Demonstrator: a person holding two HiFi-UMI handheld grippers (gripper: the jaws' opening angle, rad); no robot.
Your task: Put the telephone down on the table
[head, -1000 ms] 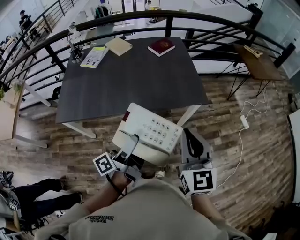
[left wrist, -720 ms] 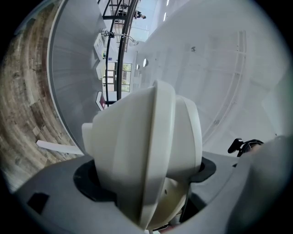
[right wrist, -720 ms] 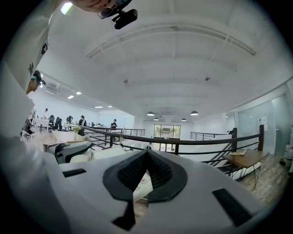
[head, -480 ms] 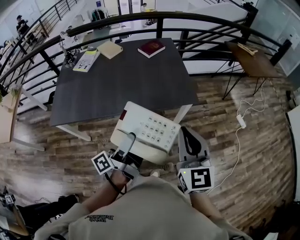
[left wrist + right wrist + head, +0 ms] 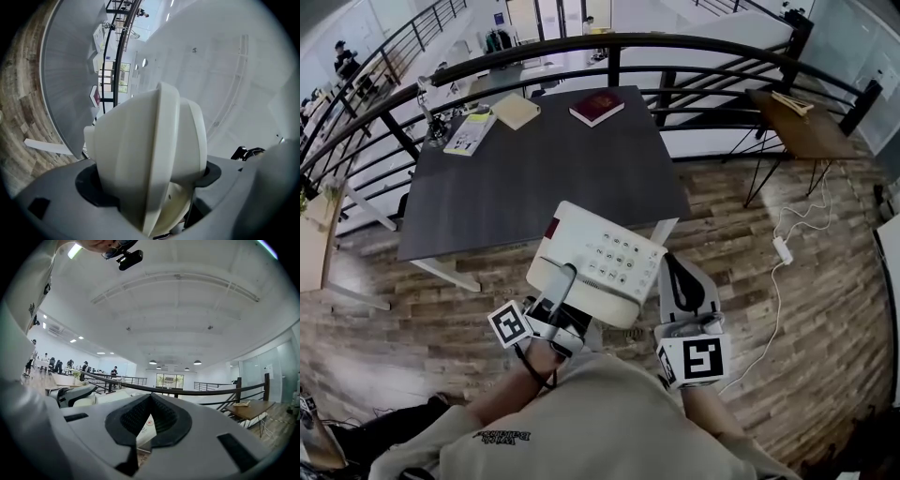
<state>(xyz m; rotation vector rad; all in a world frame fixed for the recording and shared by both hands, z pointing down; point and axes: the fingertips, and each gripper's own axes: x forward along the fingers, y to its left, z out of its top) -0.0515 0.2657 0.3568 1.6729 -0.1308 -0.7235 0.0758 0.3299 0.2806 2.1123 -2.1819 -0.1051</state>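
Note:
A white desk telephone (image 5: pixel 598 260) with a keypad and a small red label hangs in the air over the wooden floor, just short of the dark table's (image 5: pixel 534 178) near edge. My left gripper (image 5: pixel 566 283) is shut on its near left edge. In the left gripper view the telephone's white shell (image 5: pixel 150 159) is wedged between the jaws and fills the picture. My right gripper (image 5: pixel 674 270) hovers just right of the telephone, jaws shut together with nothing held. The right gripper (image 5: pixel 150 405) points upward, towards the ceiling.
At the table's far end lie a red book (image 5: pixel 596 106), a tan book (image 5: pixel 516 111) and a leaflet (image 5: pixel 469 131). A black railing (image 5: pixel 675 42) curves behind the table. A small wooden side table (image 5: pixel 795 120) stands at the right, with a white power strip (image 5: pixel 784 248) on the floor.
The telephone stays held in my left gripper and the right gripper keeps its place beside it. The head view has shifted a little, so the table sits slightly differently in the picture.

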